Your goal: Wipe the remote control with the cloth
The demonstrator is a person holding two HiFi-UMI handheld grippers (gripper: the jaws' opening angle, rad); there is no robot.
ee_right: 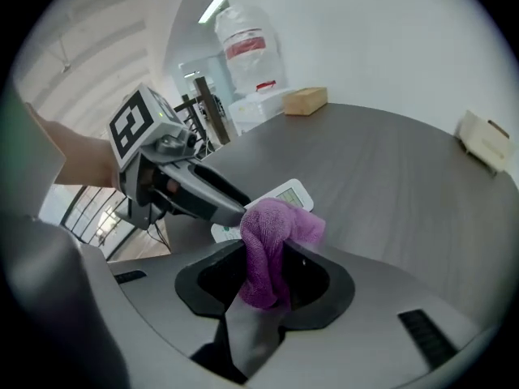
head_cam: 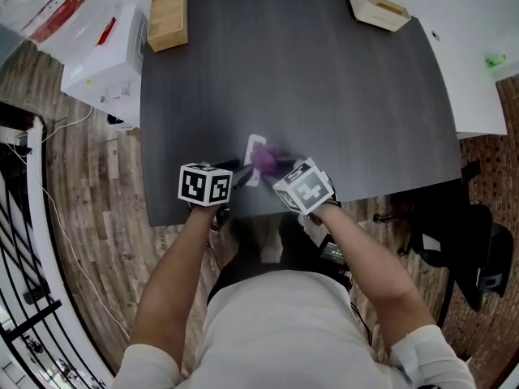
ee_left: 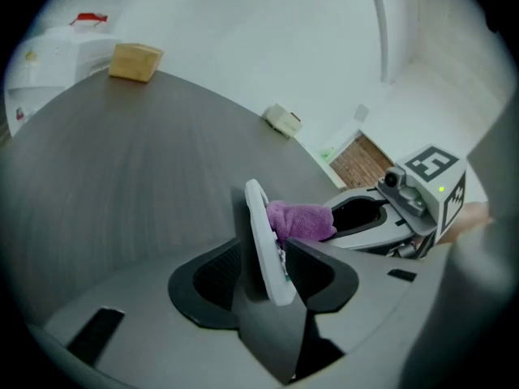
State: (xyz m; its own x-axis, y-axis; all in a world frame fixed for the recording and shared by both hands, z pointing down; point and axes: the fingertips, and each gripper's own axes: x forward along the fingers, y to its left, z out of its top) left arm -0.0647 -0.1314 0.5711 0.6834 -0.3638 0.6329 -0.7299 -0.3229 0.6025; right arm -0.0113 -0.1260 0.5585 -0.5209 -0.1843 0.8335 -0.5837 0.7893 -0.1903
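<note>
The white remote control (ee_left: 263, 241) stands on edge between the jaws of my left gripper (ee_left: 266, 272), which is shut on it near the table's front edge. The remote (head_cam: 254, 149) and the purple cloth (head_cam: 264, 160) meet in the head view between both marker cubes. My right gripper (ee_right: 268, 278) is shut on the bunched purple cloth (ee_right: 272, 241), and the cloth presses against the remote's face (ee_right: 285, 196). From the left gripper view, the cloth (ee_left: 302, 220) lies against the remote's right side, with the right gripper (ee_left: 381, 217) behind it.
A dark grey table (head_cam: 324, 87) carries a wooden box (head_cam: 168, 19) at its back left corner and a cream holder (head_cam: 379, 7) at the back right. A white appliance (head_cam: 101, 59) and a water bottle (ee_right: 246, 51) stand to the left. A black chair (head_cam: 462, 233) is at the right.
</note>
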